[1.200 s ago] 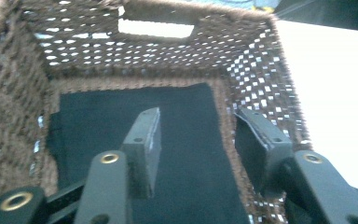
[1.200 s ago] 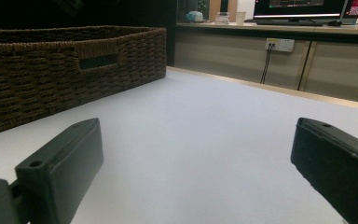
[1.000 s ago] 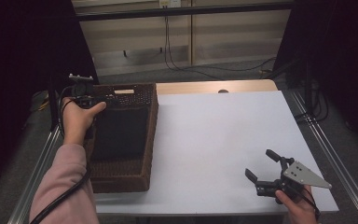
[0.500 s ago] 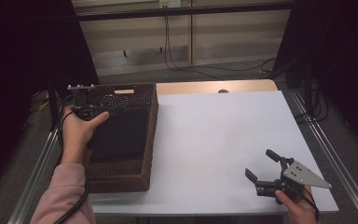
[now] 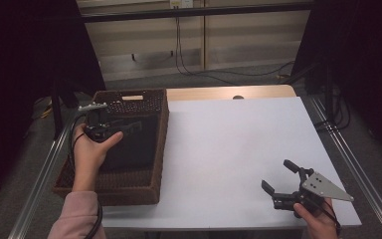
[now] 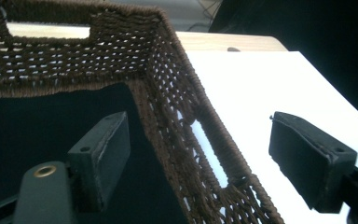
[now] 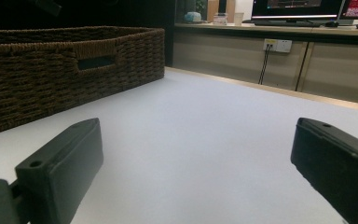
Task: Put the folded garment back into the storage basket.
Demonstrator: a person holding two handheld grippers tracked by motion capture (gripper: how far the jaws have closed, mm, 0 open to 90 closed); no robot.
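Compared with a second ago, finds the left tool [image 5: 132,125] moved away from the far left corner of the basket [image 5: 129,191], nearer and lower, down into it. Jaws just opening on the way, with nothing gripped between them. Now straddles the side wall of the basket beside the handle slot: one jaw inside over the dark lining, the other outside over the white tabletop [image 5: 238,144], pads not pressing on the weave. Looks like preparation to clamp this wall and then drag or lift the basket, standing at the left edge of the tabletop. Shows the right tool [image 5: 278,175] wide open and empty, low over the near right corner.
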